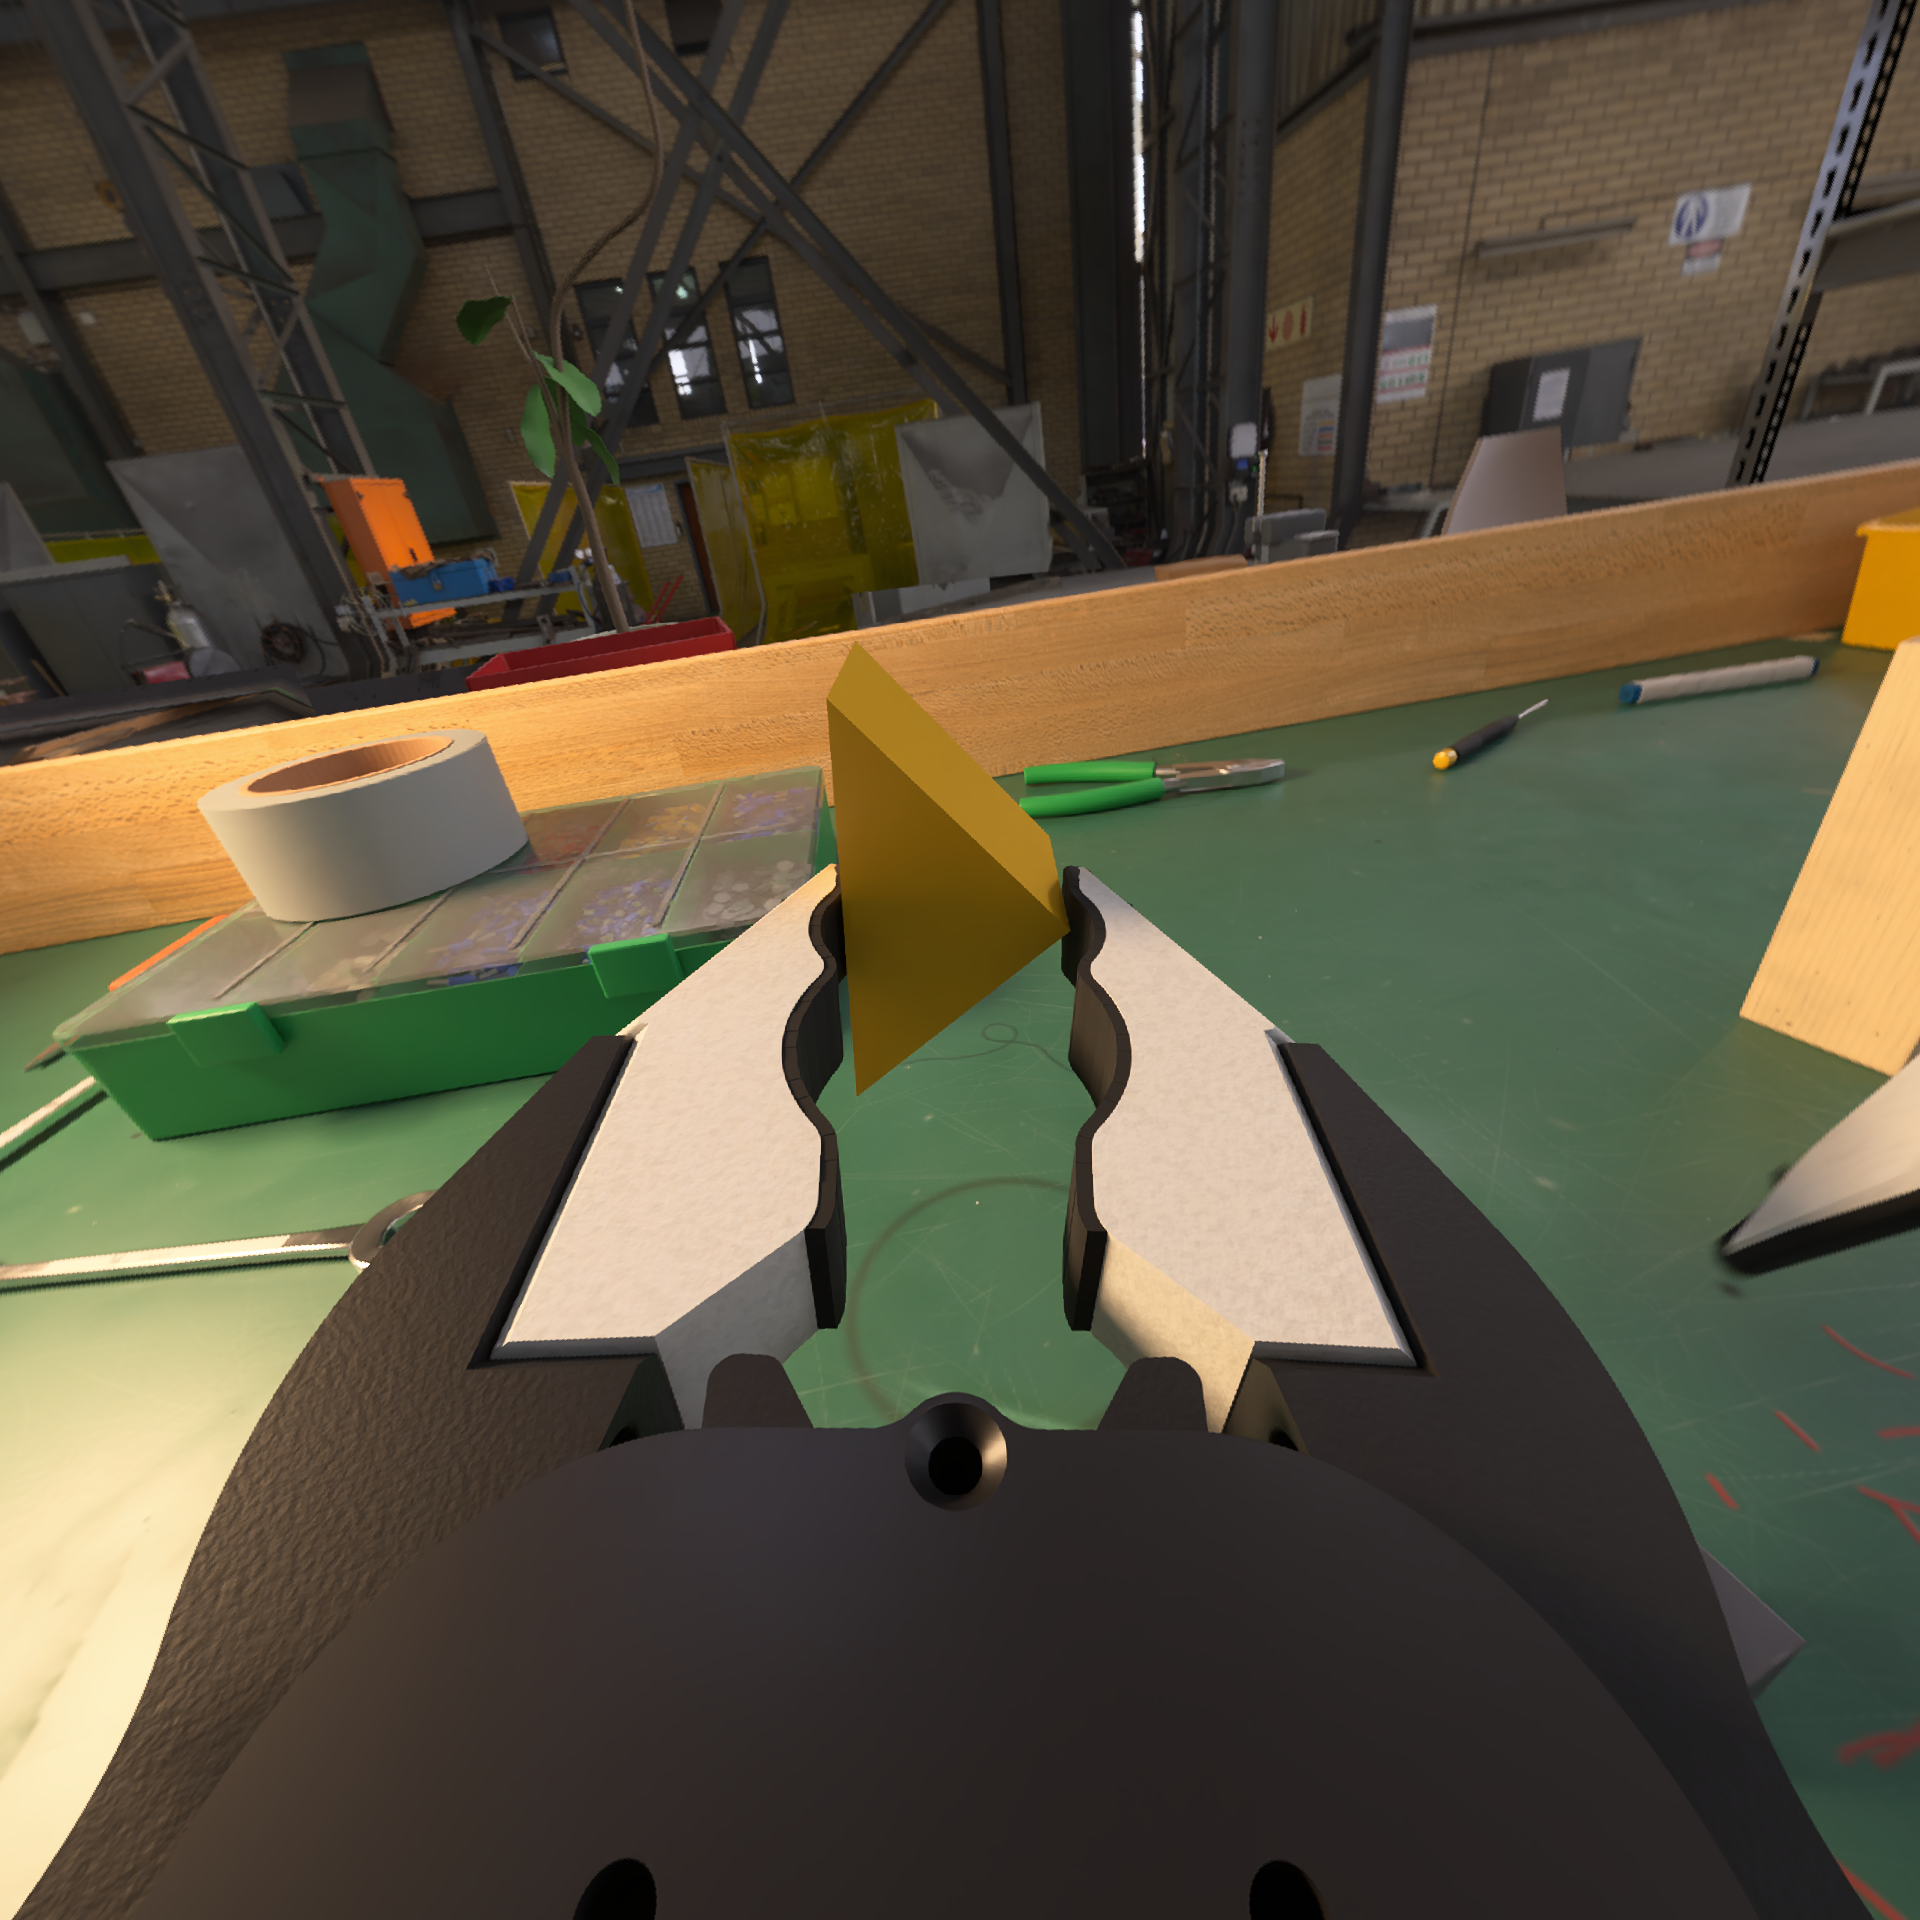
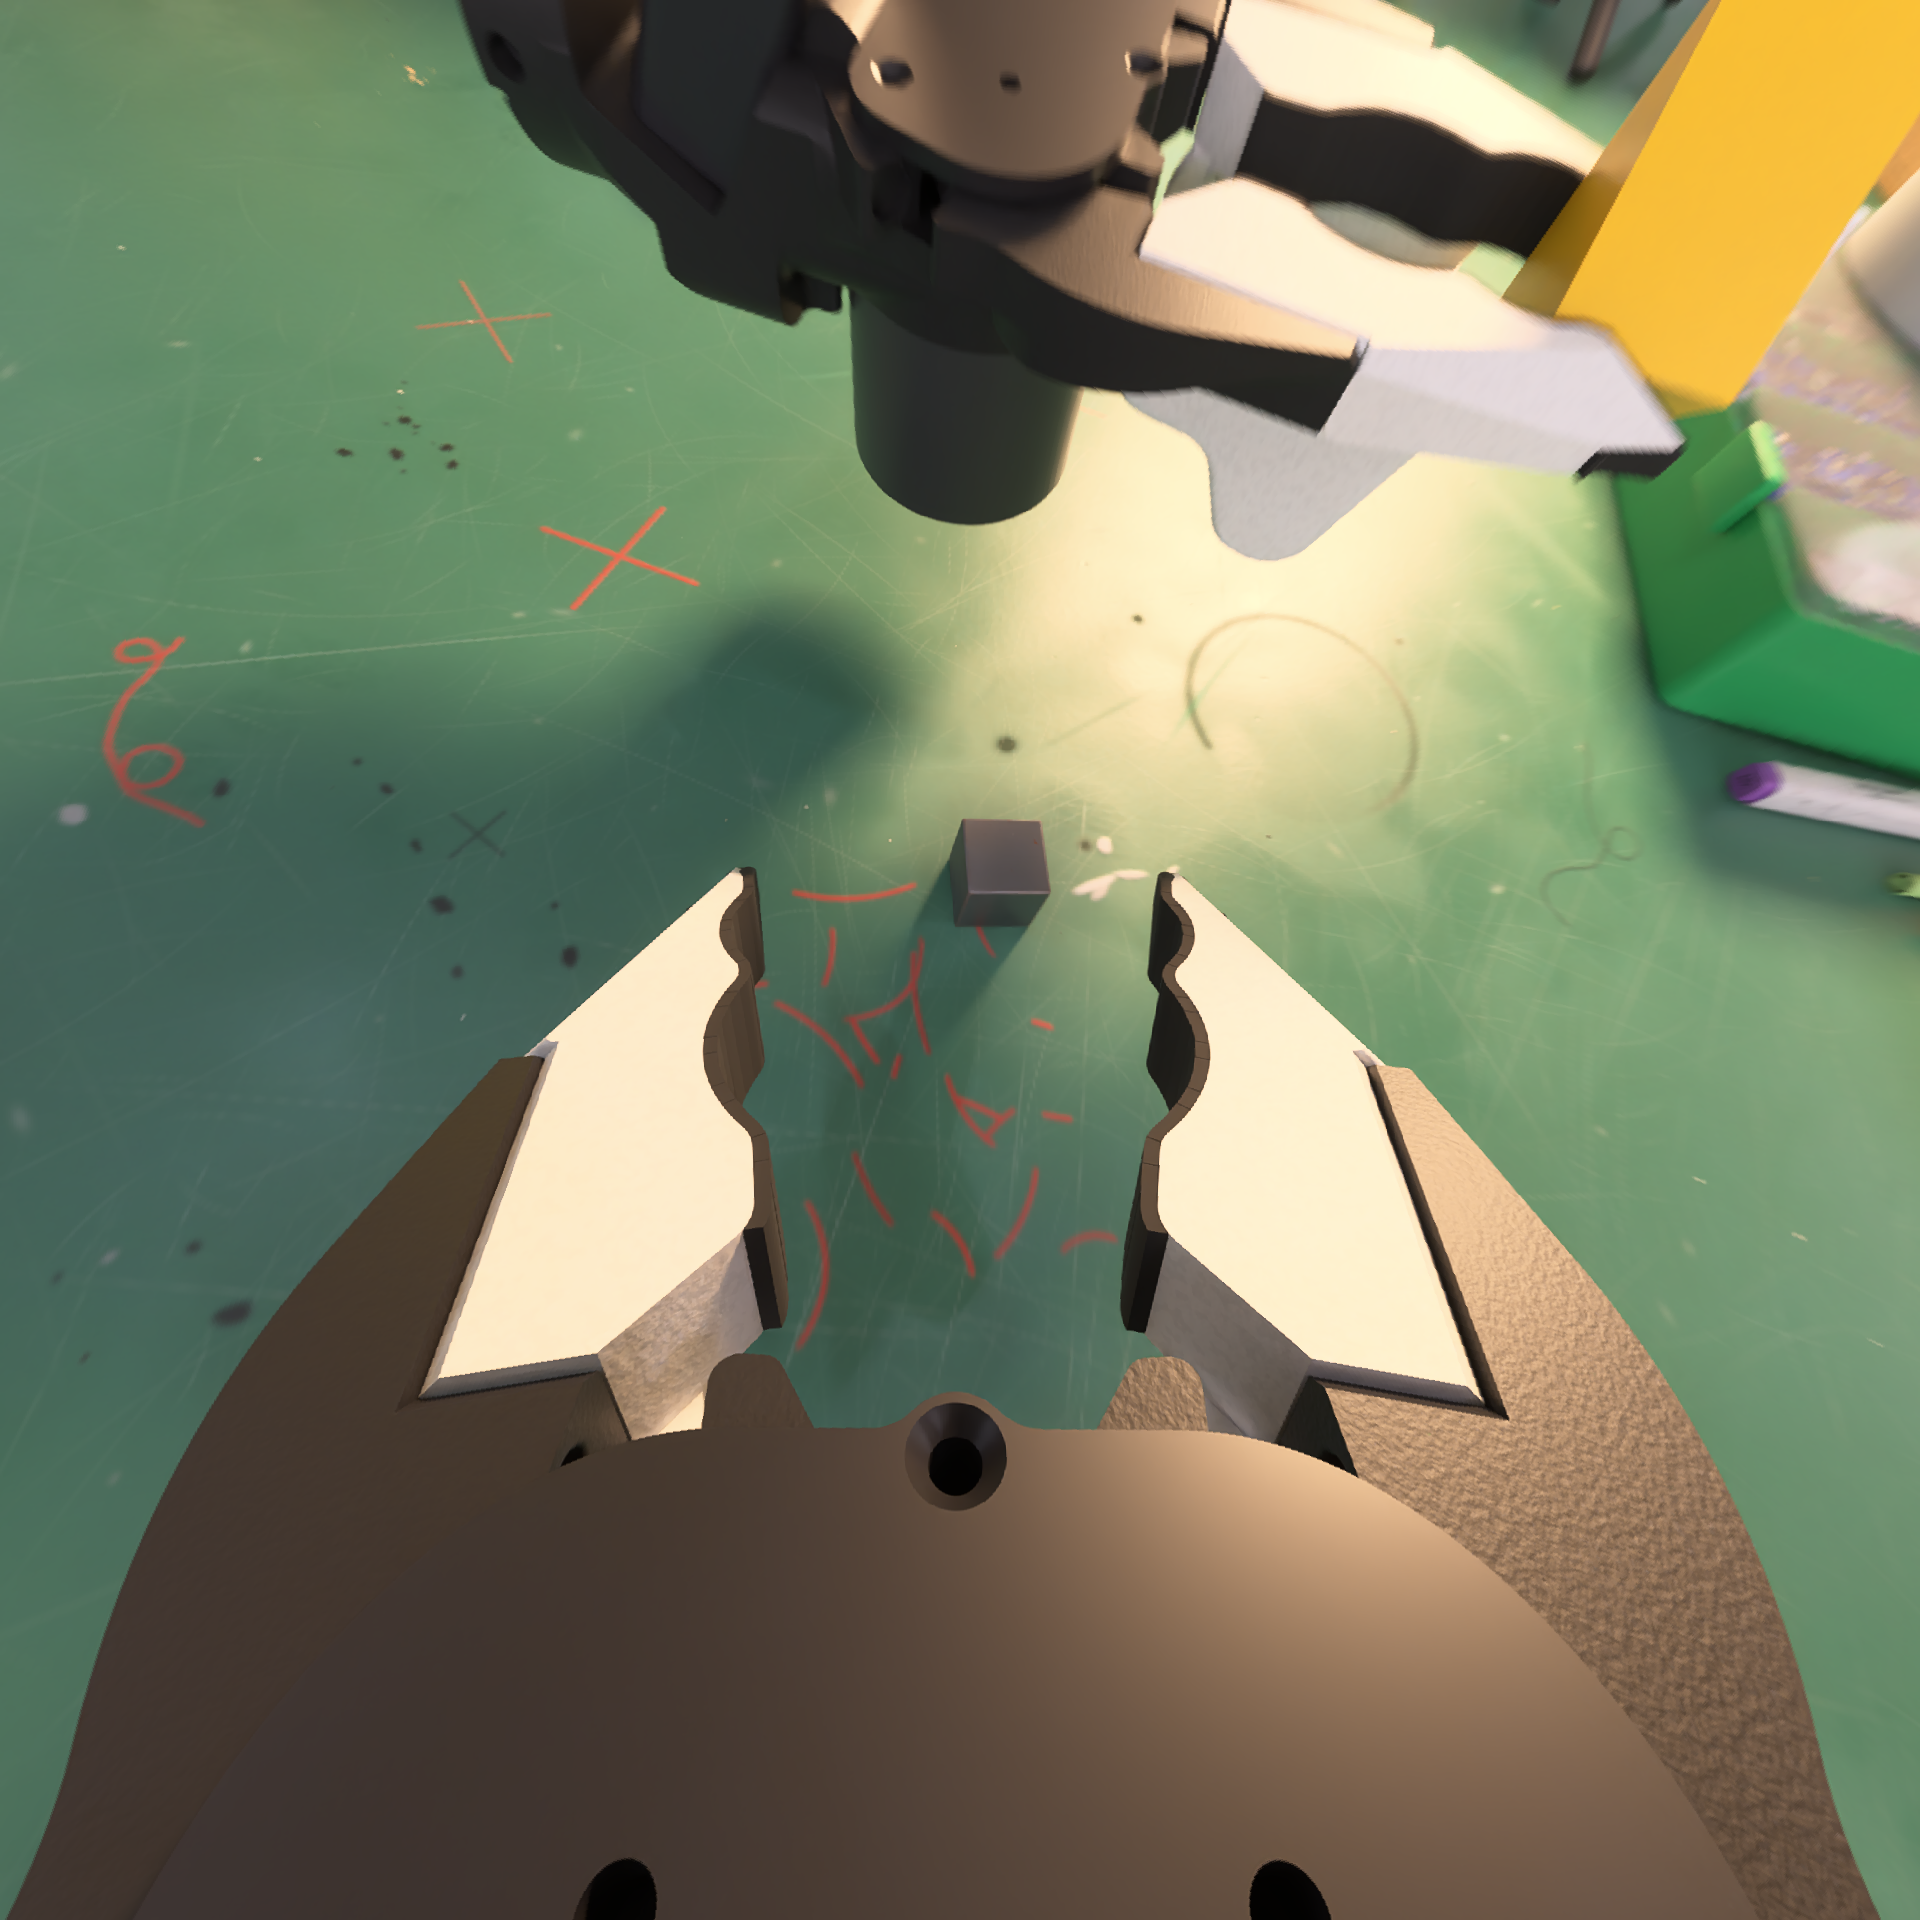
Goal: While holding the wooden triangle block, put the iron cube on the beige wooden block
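Observation:
My left gripper point(image 1: 951, 894) is shut on the yellow-brown wooden triangle block point(image 1: 925, 883) and holds it above the green mat. The same gripper and block point(image 2: 1704, 177) show at the top of the right wrist view. The beige wooden block point(image 1: 1849, 894) stands at the right edge of the left wrist view. My right gripper point(image 2: 956, 894) is open and empty, pointing down at the mat. The small dark iron cube point(image 2: 1000, 871) sits on the mat between and just beyond its fingertips, apart from both fingers.
A green parts box point(image 1: 416, 997) with a tape roll point(image 1: 364, 821) on it lies at the left, also seen in the right wrist view point(image 2: 1797, 623). Green pliers point(image 1: 1132, 784), a screwdriver point(image 1: 1486, 732) and a marker point(image 1: 1714, 681) lie near the wooden rail point(image 1: 1351, 623). Another marker point(image 2: 1829, 795) lies at right.

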`<act>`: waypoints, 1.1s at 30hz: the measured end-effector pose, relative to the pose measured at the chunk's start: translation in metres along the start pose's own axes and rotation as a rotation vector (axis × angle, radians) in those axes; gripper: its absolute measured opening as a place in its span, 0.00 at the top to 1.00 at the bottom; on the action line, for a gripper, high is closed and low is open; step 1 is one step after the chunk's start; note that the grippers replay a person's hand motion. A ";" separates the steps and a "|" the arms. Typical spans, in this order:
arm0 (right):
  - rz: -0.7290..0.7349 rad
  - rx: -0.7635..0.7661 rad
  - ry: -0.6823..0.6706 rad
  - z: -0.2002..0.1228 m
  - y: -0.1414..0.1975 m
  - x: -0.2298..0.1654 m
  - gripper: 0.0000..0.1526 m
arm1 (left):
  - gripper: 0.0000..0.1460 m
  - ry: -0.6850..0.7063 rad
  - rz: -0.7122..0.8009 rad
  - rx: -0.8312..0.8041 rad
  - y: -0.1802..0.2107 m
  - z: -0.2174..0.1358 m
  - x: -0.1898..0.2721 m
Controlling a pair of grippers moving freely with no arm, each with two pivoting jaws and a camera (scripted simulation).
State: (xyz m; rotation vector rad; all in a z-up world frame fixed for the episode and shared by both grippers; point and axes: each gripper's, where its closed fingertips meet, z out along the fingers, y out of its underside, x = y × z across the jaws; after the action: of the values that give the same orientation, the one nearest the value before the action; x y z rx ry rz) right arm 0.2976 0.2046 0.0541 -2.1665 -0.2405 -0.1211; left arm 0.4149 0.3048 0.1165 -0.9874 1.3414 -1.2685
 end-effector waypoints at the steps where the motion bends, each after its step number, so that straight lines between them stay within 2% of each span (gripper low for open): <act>1: 0.014 -0.008 -0.012 0.008 0.001 0.000 0.50 | 0.72 -0.006 -0.015 0.008 -0.001 -0.002 -0.002; 4: 0.035 -0.026 -0.024 0.029 0.004 0.008 0.49 | 0.72 -0.014 -0.026 0.012 -0.001 -0.005 -0.005; 9: 0.029 -0.142 -0.075 0.048 0.021 0.015 0.50 | 0.72 -0.006 -0.007 0.009 -0.001 -0.006 -0.003; 11: 0.031 -0.156 -0.110 0.050 0.024 0.012 0.58 | 0.72 -0.004 -0.011 0.009 -0.001 -0.006 -0.003; 12: 0.027 -0.159 -0.121 0.050 0.023 0.011 0.65 | 0.72 -0.003 -0.013 0.008 -0.001 -0.006 -0.003; 14: 0.025 -0.143 -0.139 0.048 0.021 0.008 0.86 | 0.72 -0.001 -0.014 0.003 0.000 -0.006 -0.003; 16: 0.041 -0.116 -0.143 0.041 0.017 0.005 0.86 | 0.72 0.004 -0.010 -0.003 0.000 -0.005 -0.002; 18: 0.041 -0.081 -0.154 0.022 0.009 0.004 0.86 | 0.72 0.010 -0.001 -0.010 0.001 -0.005 0.000; 20: 0.009 -0.051 -0.156 -0.010 -0.002 0.010 0.86 | 0.72 0.015 0.010 -0.020 0.002 -0.004 0.001; 24: -0.087 -0.015 -0.125 -0.103 -0.015 0.050 0.86 | 0.72 0.025 0.040 -0.049 0.006 -0.001 0.006; 27: -0.094 -0.036 -0.121 -0.161 0.001 0.087 0.86 | 0.72 0.033 0.071 -0.079 0.010 0.002 0.009; 30: -0.042 -0.061 -0.171 -0.186 0.023 0.105 0.86 | 0.72 0.039 0.098 -0.120 0.015 0.006 0.013; 33: -0.053 -0.111 -0.165 -0.185 0.044 0.111 0.86 | 0.72 0.044 0.117 -0.150 0.019 0.008 0.015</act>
State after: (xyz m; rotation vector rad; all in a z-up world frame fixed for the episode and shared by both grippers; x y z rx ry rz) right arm 0.4162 0.0423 0.1444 -2.2836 -0.3944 0.0147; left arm 0.4219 0.2909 0.0961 -0.9727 1.5244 -1.1201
